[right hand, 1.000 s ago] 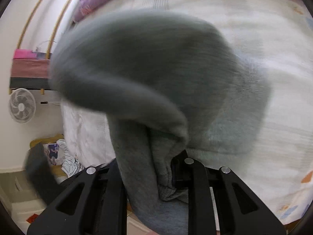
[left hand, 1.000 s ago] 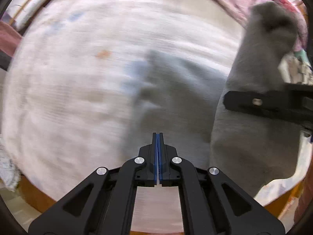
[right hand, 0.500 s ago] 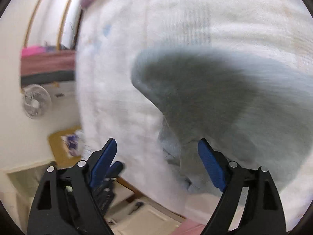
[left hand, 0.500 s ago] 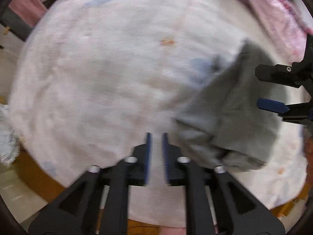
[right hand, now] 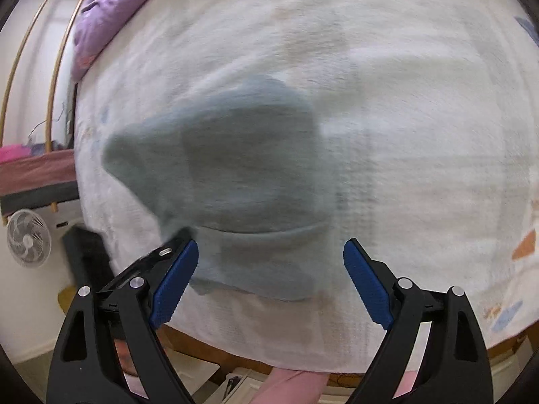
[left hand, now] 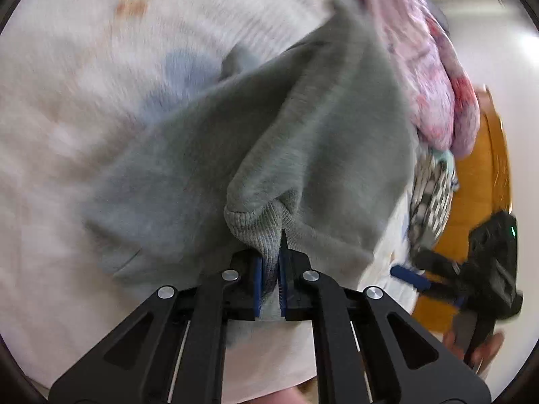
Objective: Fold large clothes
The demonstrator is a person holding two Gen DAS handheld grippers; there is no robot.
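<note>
A grey knit garment lies bunched on the white bedspread. My left gripper points down at it. Its jaws are closing, with the garment's ribbed edge pinched between the blue pads. In the right wrist view the same garment lies in a loose heap near the bed's front edge. My right gripper hovers above it, open wide, with nothing between its fingers. The right gripper also shows at the lower right of the left wrist view, held by a hand.
A pink patterned quilt and a patterned cloth lie at the bed's right side, by the orange wooden frame. A purple quilt lies at the far left corner. A white fan stands on the floor beside the bed.
The right gripper let go of the grey garment and opened wide. The garment dropped onto the bed. The left gripper swung down to it, opened briefly and closed on its ribbed edge.
</note>
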